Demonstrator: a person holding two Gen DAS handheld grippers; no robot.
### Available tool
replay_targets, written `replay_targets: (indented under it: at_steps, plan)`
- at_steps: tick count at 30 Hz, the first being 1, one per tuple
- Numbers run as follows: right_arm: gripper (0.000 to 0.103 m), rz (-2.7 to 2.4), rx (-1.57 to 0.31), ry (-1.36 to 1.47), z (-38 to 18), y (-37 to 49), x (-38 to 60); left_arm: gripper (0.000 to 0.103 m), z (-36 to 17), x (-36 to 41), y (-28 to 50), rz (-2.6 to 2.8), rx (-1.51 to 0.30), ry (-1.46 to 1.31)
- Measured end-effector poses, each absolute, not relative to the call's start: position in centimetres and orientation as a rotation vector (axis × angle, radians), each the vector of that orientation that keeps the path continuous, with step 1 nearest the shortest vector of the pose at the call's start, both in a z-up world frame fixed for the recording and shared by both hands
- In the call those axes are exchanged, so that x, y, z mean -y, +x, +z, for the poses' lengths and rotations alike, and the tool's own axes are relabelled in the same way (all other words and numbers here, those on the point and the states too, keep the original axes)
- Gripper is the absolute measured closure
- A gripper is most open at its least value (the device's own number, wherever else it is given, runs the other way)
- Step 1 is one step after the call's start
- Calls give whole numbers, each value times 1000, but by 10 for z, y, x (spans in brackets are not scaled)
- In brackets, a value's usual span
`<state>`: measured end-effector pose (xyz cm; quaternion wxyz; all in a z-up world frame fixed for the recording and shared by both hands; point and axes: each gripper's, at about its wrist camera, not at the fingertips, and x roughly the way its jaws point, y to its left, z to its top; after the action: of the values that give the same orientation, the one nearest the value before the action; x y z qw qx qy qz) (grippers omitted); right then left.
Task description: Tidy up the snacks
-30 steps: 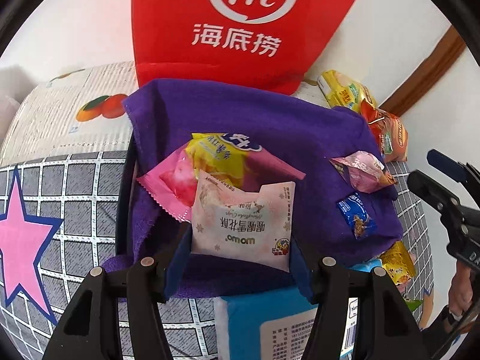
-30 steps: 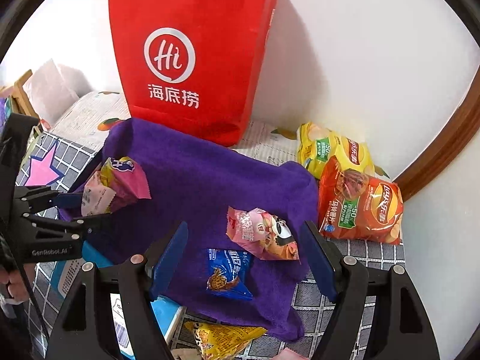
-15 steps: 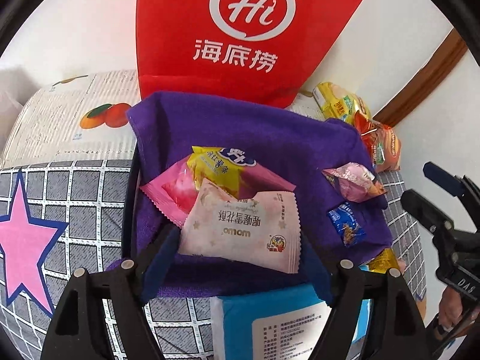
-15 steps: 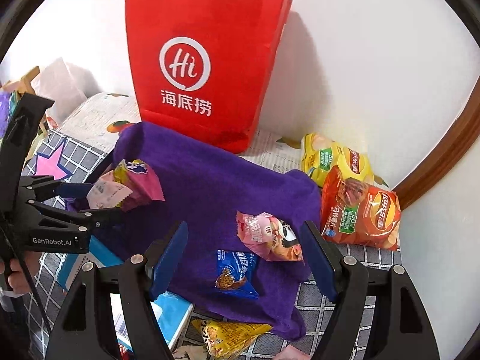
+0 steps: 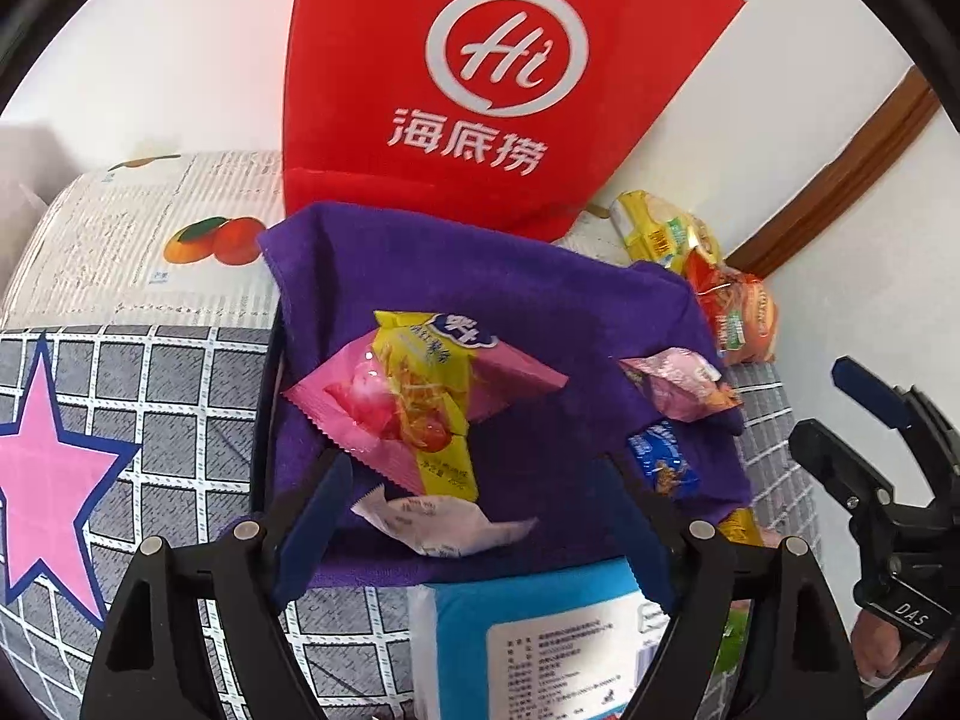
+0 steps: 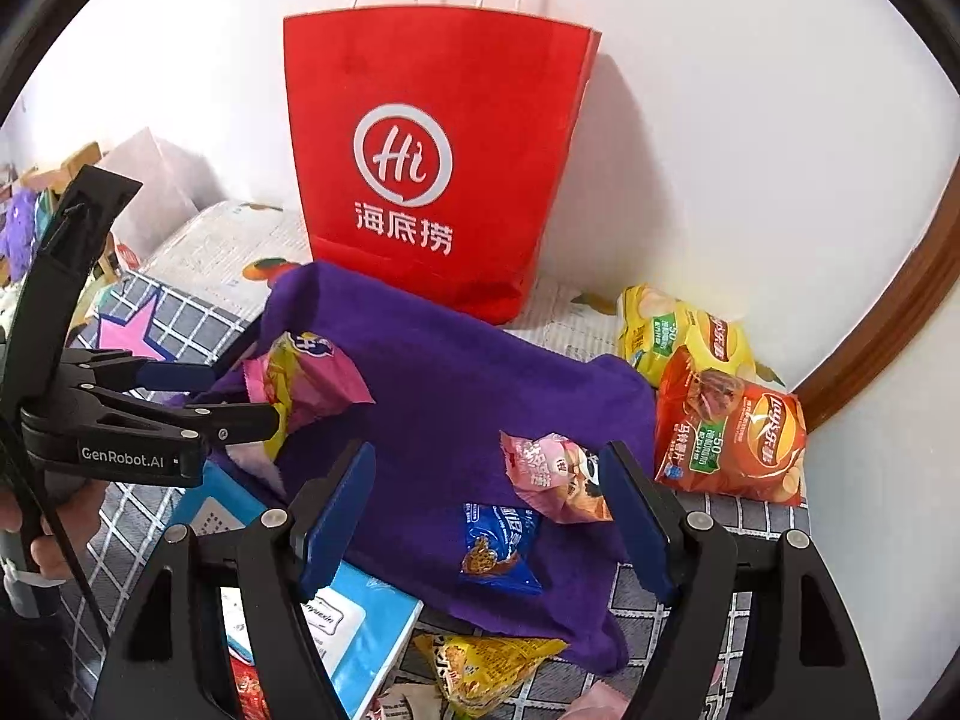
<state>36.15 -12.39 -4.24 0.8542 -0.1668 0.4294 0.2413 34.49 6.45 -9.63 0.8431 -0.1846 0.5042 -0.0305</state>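
Now that the left gripper is opening, the white packet has dropped free onto the purple cloth (placed); right gripper wide, empty.

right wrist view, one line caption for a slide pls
Open right gripper above a blue snack packet and pink snack packet on a purple towel.

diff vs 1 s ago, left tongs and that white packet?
The left tongs let go of the white packet: a second ago it stood clamped between the pads; now the jaws are opening and it lies crumpled on the purple cloth below the pink-and-yellow packet. Right tongs unchanged, open and empty; other snacks and red bag as before.
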Motion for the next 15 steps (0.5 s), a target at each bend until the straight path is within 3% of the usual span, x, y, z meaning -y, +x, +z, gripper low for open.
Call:
replay_targets:
  at_steps: [5,15]
  plan:
    - [27,496,-927,-298,-49,350,142,21,-85,-66,339,-99,-1047,-413]
    - [37,283,-1035,-114,-97,327,247,21,-70,-57,327,-153,-1028,-397]
